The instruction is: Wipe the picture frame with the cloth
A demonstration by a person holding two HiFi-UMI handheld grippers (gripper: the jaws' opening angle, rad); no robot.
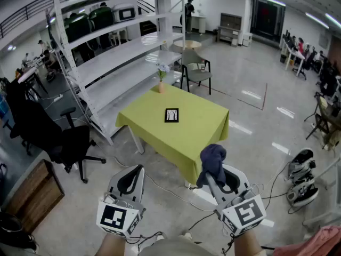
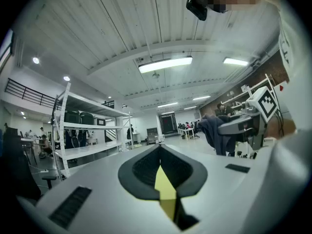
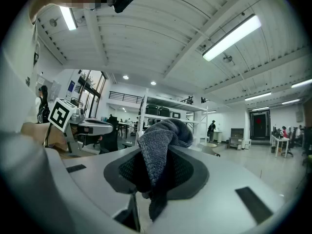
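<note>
A small black picture frame (image 1: 171,115) lies flat in the middle of a table with a yellow-green cloth (image 1: 202,129), well ahead of both grippers. My right gripper (image 1: 218,176) is shut on a dark blue-grey cloth (image 1: 212,162), which bunches up above the jaws and hangs between them in the right gripper view (image 3: 158,152). My left gripper (image 1: 131,179) is held low at the left with its jaws together and nothing in them (image 2: 159,167). Both grippers are held above the floor, short of the table's near corner.
A small vase with flowers (image 1: 161,79) stands at the table's far corner. White shelving (image 1: 114,57) runs along the left, a black office chair (image 1: 66,143) stands left of the table, and a grey chair (image 1: 196,68) behind it. Cables trail on the floor by the table legs.
</note>
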